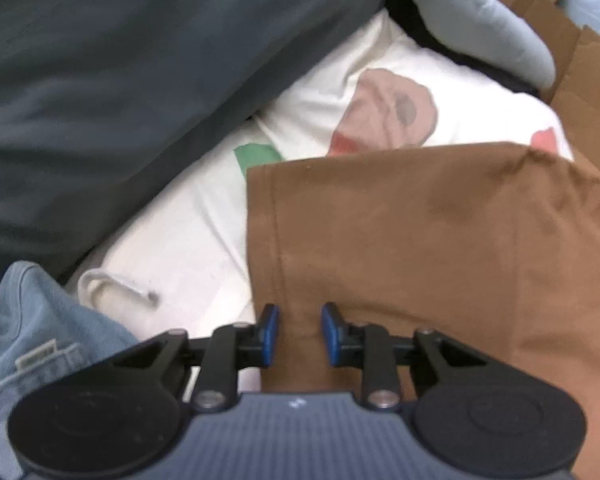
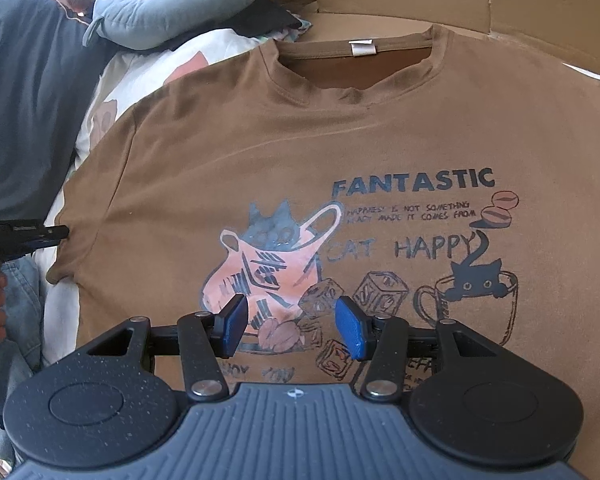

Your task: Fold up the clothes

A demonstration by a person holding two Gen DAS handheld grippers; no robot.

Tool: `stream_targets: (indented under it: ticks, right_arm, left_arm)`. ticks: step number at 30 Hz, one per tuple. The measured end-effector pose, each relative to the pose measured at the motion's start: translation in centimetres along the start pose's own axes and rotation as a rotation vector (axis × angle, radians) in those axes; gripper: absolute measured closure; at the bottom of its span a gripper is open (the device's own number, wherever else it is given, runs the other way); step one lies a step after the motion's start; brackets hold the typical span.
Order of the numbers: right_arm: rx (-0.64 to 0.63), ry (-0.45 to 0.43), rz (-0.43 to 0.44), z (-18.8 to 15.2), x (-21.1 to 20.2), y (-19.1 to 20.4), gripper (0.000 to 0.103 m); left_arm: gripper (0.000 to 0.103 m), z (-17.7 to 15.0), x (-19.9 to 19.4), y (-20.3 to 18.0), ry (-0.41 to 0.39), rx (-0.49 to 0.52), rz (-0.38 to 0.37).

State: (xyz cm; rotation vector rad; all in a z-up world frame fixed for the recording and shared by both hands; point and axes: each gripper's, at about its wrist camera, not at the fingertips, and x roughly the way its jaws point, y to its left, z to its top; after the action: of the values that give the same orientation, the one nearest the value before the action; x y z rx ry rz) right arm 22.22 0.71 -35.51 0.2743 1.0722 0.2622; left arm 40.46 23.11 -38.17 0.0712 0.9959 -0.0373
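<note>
The left wrist view is blurred throughout, so the print on the white sheet (image 1: 204, 236) stays unreadable as a shape. The brown T-shirt (image 2: 284, 152) runs off the right and bottom edges of both views, and the right gripper (image 2: 293, 330) covers the lowest printed lines. The small script under "FANTASTIC" is too fine to read surely. The jeans (image 1: 40, 344) are cut by the left edge, their label illegible.

Each gripper, left gripper (image 1: 299, 334) and right gripper (image 2: 291, 326), has blue ribbed pads on black linkage arms with silver screws. Behind sit a ribbed grey body and two round black discs. The person wears light-blue jeans (image 1: 28, 340).
</note>
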Motion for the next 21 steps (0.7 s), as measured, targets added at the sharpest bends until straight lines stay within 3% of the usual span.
stream_targets:
  ticks: [3,6,10,21]
  right_arm:
    - [-0.018,-0.002,0.006,0.4,0.1,-0.3,0.047]
    - [-0.050,-0.003,0.011,1.2,0.5,-0.5,0.047]
    - [-0.072,-0.008,0.014,2.5,1.5,-1.0,0.047]
    - [-0.163,-0.071,0.047,10.3,4.6,-0.3,0.047]
  left_arm:
    - [0.062,0.2,0.2,-0.1,0.000,0.009,0.085]
    - [0.065,0.5,-0.2,0.7,-0.007,-0.025,0.100]
    - [0.069,1.3,-1.4,1.7,-0.049,-0.080,0.076]
    - [0.069,5.6,-3.3,-4.1,-0.129,0.022,-0.056]
